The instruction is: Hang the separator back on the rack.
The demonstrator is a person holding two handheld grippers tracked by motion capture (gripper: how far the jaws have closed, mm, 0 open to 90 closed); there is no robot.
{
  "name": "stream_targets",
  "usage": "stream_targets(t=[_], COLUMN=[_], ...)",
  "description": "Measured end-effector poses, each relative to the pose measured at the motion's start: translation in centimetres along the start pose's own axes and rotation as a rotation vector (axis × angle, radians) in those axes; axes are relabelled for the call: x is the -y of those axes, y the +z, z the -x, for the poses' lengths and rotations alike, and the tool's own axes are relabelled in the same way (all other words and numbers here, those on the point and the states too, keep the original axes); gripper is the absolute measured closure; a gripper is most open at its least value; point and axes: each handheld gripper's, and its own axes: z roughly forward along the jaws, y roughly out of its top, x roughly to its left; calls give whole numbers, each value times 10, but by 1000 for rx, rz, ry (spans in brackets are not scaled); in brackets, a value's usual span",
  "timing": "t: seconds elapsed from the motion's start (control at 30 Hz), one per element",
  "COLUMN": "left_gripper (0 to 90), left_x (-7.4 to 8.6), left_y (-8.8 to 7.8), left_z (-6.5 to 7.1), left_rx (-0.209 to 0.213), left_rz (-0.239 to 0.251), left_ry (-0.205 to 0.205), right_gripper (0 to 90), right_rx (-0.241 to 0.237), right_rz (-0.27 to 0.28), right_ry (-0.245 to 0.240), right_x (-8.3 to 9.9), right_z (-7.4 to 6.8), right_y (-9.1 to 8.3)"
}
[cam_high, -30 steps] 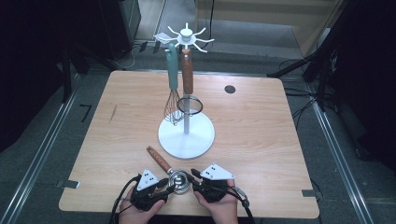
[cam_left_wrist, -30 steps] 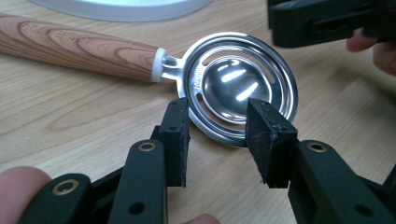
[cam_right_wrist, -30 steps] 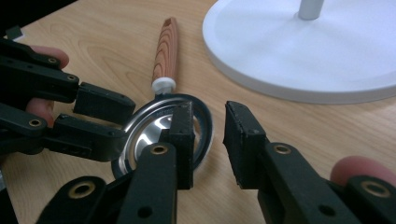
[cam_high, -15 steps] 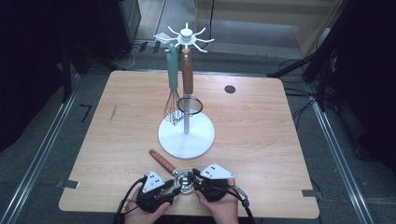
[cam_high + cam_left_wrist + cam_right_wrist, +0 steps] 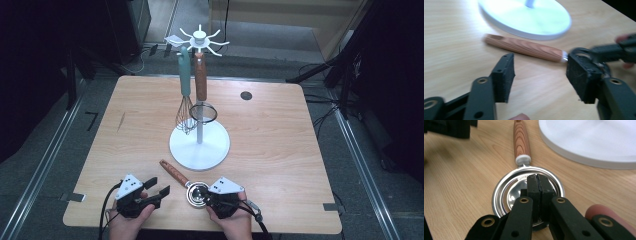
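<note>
Down at the near edge of the pale wooden counter (image 5: 280, 130), a utensil with a reddish wood-grain handle and a round shiny steel bowl (image 5: 182, 181) lies flat, its handle pointing far-left toward the white round-based utensil stand (image 5: 199, 145), just short of touching the base. The right claw (image 5: 207, 196) has its black padded jaws pressed together over the near side of the steel bowl; from its own camera (image 5: 539, 185) the pads look squeezed on the bowl's rim, though the metal between them is too thin to make out for certain, so I judge it a pinch on the rim. The left claw (image 5: 159, 188) sits off to the left of the utensil, its jaws having just been opening, now standing partly apart with nothing between them; through its own view (image 5: 541, 72) the wooden handle lies just beyond the pads. On the stand, a teal-handled wire whisk (image 5: 185, 95) and a brown-handled strainer with a dark ring (image 5: 201, 92) already hang from the spoked top. My reading is that the lying utensil is being handed over to the right side's grip so it can join the others. Next the right hand would need to lift it clear, tip the handle upward, and carry its end toward a free hook, keeping clear of the whisk.
</note>
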Motion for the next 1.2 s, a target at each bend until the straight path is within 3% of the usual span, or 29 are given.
stream_targets(t=[0.27,0.6,0.97,1.2], left_gripper=[262,226,213,212], left_x=[-1,-2,-5,-5], left_y=[-13,-22,-20,-14], left_z=[-36,-68,-87,-86], left_rx=[-120,-194,-235,-242], left_rz=[56,87,108,98], left_ry=[-53,-114,-139,-117], right_gripper=[900,900,900,900], right_rx=[-3,2,7,24], right_rz=[-50,-50,-52,-62], right_ry=[-18,-21,-24,-26], right_x=[3,7,17,23], right_z=[2,5,12,21], right_y=[4,-3,-18,-30])
